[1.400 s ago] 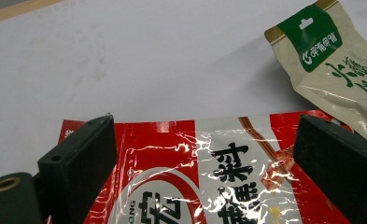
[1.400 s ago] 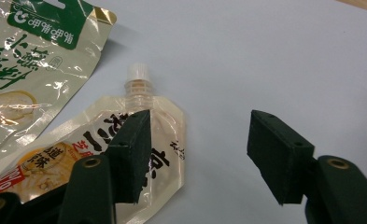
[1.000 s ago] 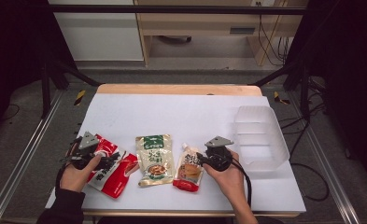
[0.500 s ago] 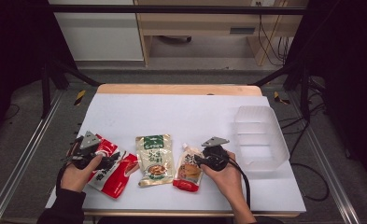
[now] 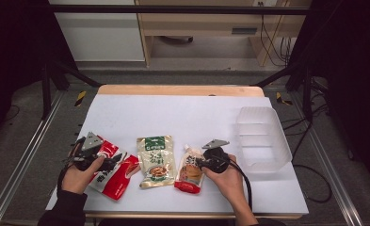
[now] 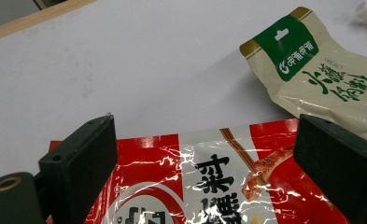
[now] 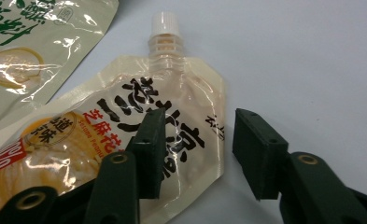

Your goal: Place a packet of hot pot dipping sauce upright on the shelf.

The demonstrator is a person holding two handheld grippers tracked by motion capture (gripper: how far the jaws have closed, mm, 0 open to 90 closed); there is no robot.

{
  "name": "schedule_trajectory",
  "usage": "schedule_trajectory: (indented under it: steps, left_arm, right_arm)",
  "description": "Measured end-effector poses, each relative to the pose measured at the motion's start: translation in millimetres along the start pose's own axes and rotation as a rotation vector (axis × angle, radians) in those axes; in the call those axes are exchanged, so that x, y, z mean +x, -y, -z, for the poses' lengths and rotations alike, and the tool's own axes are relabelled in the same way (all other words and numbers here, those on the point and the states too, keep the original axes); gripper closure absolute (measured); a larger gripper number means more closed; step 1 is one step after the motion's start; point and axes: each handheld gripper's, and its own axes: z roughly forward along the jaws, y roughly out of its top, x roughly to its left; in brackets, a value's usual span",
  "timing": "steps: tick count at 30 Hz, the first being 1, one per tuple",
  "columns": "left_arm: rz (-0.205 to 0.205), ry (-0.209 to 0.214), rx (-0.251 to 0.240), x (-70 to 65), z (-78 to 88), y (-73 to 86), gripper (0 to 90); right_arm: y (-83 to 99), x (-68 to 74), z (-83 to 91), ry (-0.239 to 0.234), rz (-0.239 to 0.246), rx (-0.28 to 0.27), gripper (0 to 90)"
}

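Note:
Three food pouches lie in a row near the table's front edge. My left gripper (image 5: 111, 163) hangs open over the red pouch (image 5: 116, 174); its jaws stand wide apart above the pouch's top edge (image 6: 209, 177). A beige pouch with a green header (image 5: 156, 160) lies in the middle. My right gripper (image 7: 197, 140) straddles the right edge of the spouted sauce pouch (image 7: 125, 116). One jaw is over the print and the other over bare table. Its jaws have just been closing, and the pads do not press on the pouch. Its white cap points away.
A clear plastic container (image 5: 267, 123) stands at the table's right side, just beyond my right hand. The white table top (image 5: 182, 113) stretches bare behind the pouches to its wooden far edge. The beige pouch (image 7: 31, 42) lies close to the left of the spouted one.
The right hand has shifted slightly at the spouted pouch. The left gripper and the three pouches lie as before.

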Motion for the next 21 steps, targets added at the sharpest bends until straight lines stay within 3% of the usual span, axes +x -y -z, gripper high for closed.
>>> schedule_trajectory:
  steps: [7, 15, 21]
  left_arm:
    - [-0.011, 0.006, 0.002, -4.0, -1.5, -2.1, 6.7]
    - [-0.024, 0.014, 0.004, -7.9, -2.2, -4.6, 6.7]
    - [-0.029, 0.021, 0.001, -9.4, -1.4, -6.3, 6.7]
  right_arm:
    - [1.8, 2.8, 1.5, 0.020, 0.040, 0.004, 71.6]
    - [2.0, 2.1, 4.1, -0.004, 0.066, -0.009, 86.8]
    - [-0.8, 2.8, 10.4, -0.017, 0.066, -0.041, 89.8]
